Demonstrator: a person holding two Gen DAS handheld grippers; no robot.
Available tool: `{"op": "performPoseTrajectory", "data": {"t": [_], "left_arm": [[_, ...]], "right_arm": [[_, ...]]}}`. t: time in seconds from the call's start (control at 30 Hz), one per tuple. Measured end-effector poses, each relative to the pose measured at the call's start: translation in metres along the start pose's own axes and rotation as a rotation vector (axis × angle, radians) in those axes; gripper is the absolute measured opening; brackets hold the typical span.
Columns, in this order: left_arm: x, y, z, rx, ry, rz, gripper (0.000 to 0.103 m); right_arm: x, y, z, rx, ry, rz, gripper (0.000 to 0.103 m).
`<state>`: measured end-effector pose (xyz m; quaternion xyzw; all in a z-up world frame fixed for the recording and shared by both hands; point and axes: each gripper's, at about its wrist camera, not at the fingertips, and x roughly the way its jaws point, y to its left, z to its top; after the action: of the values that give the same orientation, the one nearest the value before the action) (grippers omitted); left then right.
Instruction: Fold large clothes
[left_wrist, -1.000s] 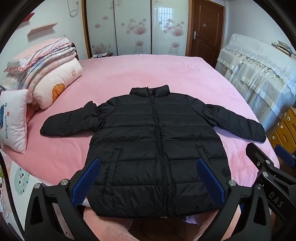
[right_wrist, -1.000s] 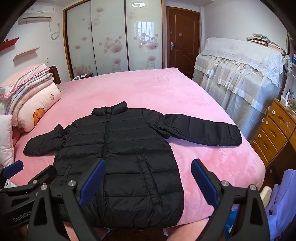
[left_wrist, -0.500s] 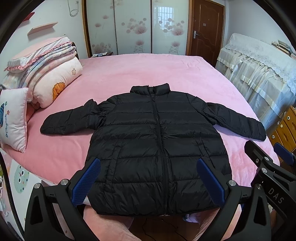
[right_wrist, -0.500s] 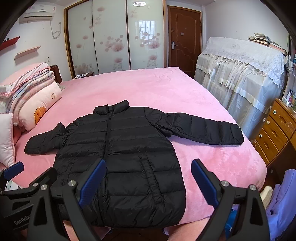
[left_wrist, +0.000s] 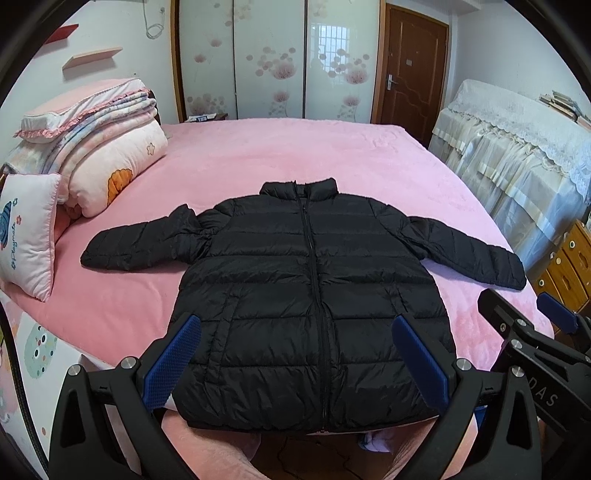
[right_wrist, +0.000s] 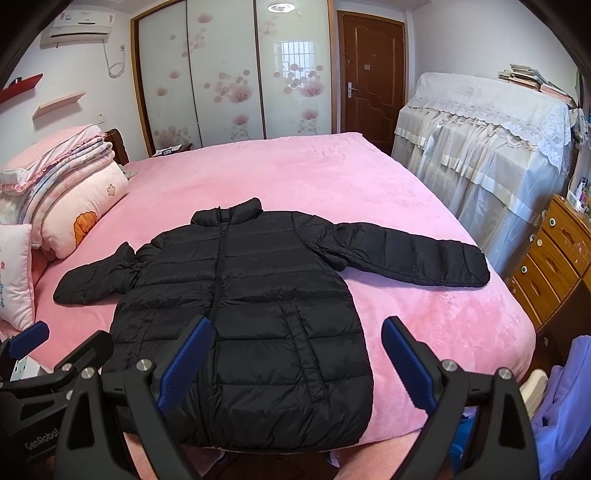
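Both my grippers, left (left_wrist: 295, 363) and right (right_wrist: 295, 362), gape wide, empty. The jacket (left_wrist: 306, 295) lies flat ahead of the jaws, hem nearest. I'd pinch each cuff cleanly, then fold sleeves inward.

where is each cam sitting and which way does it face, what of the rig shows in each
Left wrist: on the left gripper at the foot of the bed, looking up the black jacket toward the wardrobe; its own open jaws show, and the right gripper at the right edge.
Right wrist: on the right gripper, further right, facing the same way; its open jaws show, and the left gripper at lower left.
Shared: jacket, bed, folded bedding.
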<state>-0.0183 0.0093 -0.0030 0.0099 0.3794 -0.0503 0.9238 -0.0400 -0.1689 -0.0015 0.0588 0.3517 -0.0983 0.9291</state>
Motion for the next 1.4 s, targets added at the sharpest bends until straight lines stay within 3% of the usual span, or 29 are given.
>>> {"op": "performPoseTrajectory", "data": {"t": [0.33, 0.6, 1.1, 1.4], "left_arm": [[-0.003, 0.004, -0.005, -0.018, 0.005, 0.012, 0.102], [0.003, 0.008, -0.007, -0.029, 0.057, -0.031, 0.102], [-0.006, 0.002, -0.012, 0.025, 0.034, -0.023, 0.102], [-0.011, 0.001, -0.014, 0.002, 0.035, -0.038, 0.102]], "right_arm": [[-0.004, 0.003, -0.002, -0.012, -0.006, 0.002, 0.094], [-0.007, 0.004, -0.005, -0.019, -0.012, -0.005, 0.094], [-0.009, 0.002, -0.009, -0.023, -0.011, -0.008, 0.094], [-0.015, 0.002, -0.013, -0.029, -0.02, -0.004, 0.094]]}}
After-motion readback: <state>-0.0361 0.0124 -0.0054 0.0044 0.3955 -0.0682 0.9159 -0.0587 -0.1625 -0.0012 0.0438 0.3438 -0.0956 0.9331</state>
